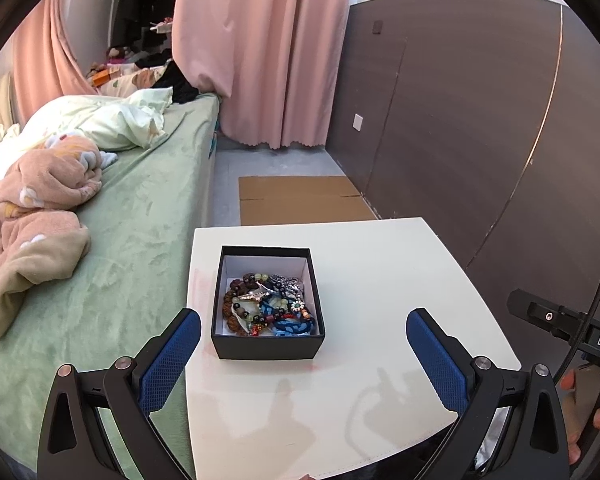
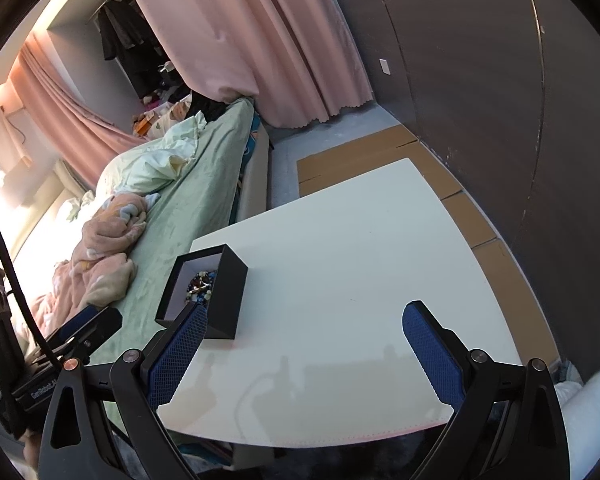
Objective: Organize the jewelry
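Right wrist view – box [image 2: 224, 296] wall hides most jewelry [image 2: 201, 285]; both hand-held grippers [image 2: 304, 320] [image 1: 303, 326] wide

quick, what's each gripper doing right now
Left gripper: open, holding nothing, just short of the black box of jewelry.
Right gripper: open, holding nothing, above the white table.

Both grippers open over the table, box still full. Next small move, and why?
Probably ease the left gripper forward and down into the black box. Its jaws are open and empty, the box sits straight ahead, and the beaded jewelry lies tangled inside. The right gripper is off to the side.
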The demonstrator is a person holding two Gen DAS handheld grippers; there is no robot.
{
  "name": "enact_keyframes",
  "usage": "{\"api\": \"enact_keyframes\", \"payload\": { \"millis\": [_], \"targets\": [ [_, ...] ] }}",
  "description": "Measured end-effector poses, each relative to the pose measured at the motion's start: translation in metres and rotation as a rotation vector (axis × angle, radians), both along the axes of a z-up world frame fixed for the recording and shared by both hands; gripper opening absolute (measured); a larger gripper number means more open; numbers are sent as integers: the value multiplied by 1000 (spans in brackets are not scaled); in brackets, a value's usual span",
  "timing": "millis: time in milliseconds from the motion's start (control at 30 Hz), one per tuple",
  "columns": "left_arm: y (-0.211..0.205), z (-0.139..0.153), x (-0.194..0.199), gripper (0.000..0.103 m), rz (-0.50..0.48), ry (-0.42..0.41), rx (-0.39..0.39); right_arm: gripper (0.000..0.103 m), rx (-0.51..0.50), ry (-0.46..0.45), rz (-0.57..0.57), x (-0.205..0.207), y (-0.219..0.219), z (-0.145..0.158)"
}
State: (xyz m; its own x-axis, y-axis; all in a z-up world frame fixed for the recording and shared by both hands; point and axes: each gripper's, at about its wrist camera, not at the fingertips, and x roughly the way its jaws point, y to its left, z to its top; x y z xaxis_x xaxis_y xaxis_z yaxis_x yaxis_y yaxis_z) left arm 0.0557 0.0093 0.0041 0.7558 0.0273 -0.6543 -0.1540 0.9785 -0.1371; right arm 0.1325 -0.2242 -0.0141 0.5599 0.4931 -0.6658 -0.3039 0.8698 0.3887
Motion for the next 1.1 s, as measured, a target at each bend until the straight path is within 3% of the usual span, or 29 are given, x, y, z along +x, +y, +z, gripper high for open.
{"api": "enact_keyframes", "payload": {
  "millis": [1100],
  "targets": [
    [-4, -4, 1, 103, -1, 5, 0, 99, 11, 10, -11, 2, -6, 2]
  ]
}}
